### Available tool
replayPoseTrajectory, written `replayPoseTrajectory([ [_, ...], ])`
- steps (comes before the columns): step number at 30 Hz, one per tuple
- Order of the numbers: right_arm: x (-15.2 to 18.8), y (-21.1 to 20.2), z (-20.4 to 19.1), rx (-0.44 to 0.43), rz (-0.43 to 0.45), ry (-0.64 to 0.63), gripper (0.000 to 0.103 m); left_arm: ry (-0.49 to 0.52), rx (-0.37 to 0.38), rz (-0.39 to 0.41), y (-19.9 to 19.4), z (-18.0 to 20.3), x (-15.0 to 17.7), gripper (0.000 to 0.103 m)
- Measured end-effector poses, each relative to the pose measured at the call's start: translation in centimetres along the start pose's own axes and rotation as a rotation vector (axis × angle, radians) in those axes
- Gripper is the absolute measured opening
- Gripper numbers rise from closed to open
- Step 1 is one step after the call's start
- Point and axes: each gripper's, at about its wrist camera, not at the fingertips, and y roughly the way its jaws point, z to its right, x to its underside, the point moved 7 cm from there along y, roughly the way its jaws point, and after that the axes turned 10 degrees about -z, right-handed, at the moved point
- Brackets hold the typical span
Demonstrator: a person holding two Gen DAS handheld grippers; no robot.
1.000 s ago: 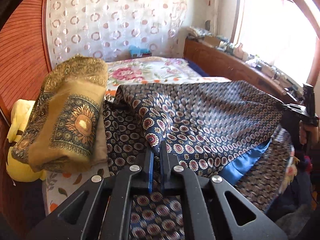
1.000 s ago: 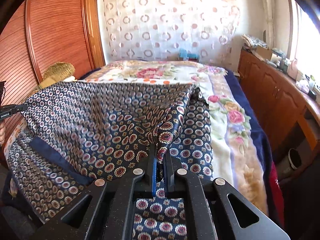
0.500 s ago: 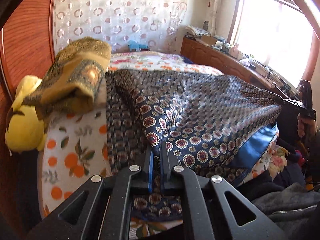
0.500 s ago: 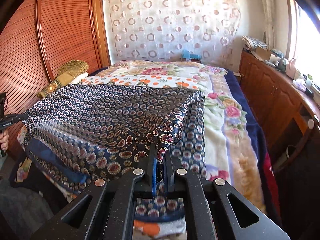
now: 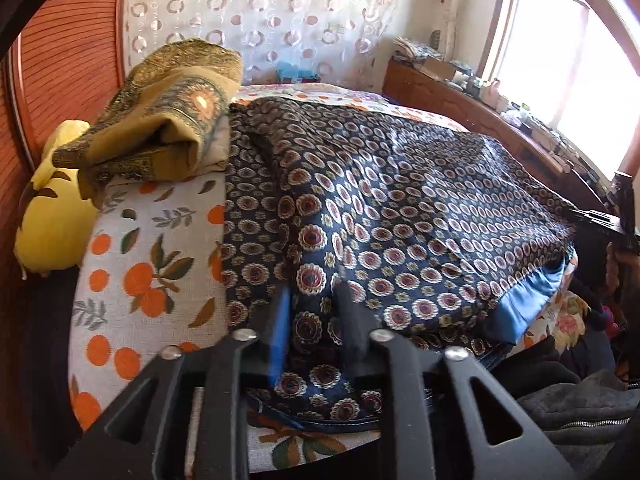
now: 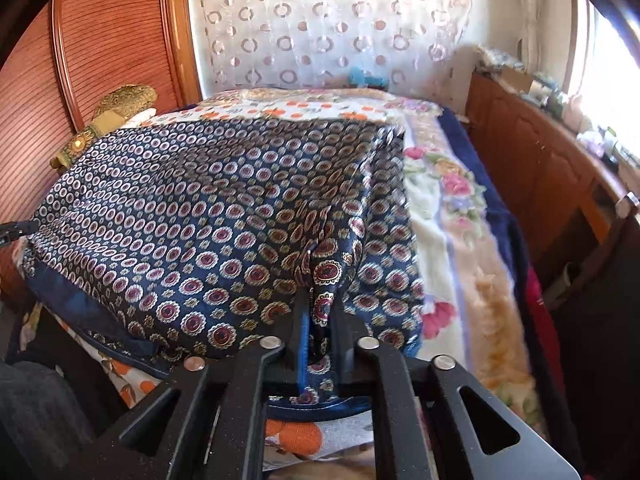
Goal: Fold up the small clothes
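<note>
A navy cloth with red-and-white medallions [image 5: 400, 208] lies folded over on the bed, its blue lining showing along the near edge. My left gripper [image 5: 314, 292] sits at its near left corner. Its jaws are opening, and the cloth lies slack between the fingers, clear of the pads. My right gripper [image 6: 322, 296] is at the near right corner of the navy cloth [image 6: 208, 216]. Its jaws are starting to open, with a raised pinch of fabric still filling the narrow gap. Each gripper's tip shows at the edge of the other's view.
A folded gold-brown cloth [image 5: 168, 128] and a yellow plush toy [image 5: 52, 216] lie at the bed's left side on an orange-print sheet [image 5: 152, 272]. A floral blanket [image 6: 452, 208] covers the right side. A wooden cabinet [image 6: 540, 168] runs under the window. Dark clothing [image 5: 580, 412] lies nearby.
Both grippers drew the cloth's upper layer toward the bed's near edge and lowered it, so it now lies flatter. The left jaws have spread apart and the right jaws slightly.
</note>
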Motion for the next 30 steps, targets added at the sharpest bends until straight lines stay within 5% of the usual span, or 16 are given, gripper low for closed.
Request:
replayPoseTrajectory([
  [3, -0.4, -1.3, -0.2, 0.042, 0.035, 0.008, 0.025, -0.018, 0.009, 0.010, -0.4, -0.4, 0.0, 0.045],
  [5, -0.6, -2.0, -0.6, 0.076, 0.066, 0.011, 0.043, -0.033, -0.014, 0.011, -0.5, -0.8, 0.1, 0.052],
  [7, -0.9, -2.7, -1.2, 0.083, 0.098, 0.007, 0.048, -0.040, -0.031, 0.011, -0.5, -1.1, 0.1, 0.072],
  [9, -1.3, -3.1, -2.0, 0.096, 0.120, -0.003, 0.051, -0.043, -0.045, 0.024, -0.7, -1.3, 0.2, 0.078],
  [24, -1.9, 2.2, -14.2, -0.114, 0.095, -0.177, 0.061, -0.084, -0.079, -0.010, 0.8, -2.1, 1.0, 0.079],
  [30, -1.9, 4.7, -18.8, -0.137, 0.060, -0.263, 0.063, -0.087, -0.082, -0.020, 1.3, -2.2, 1.5, 0.079],
])
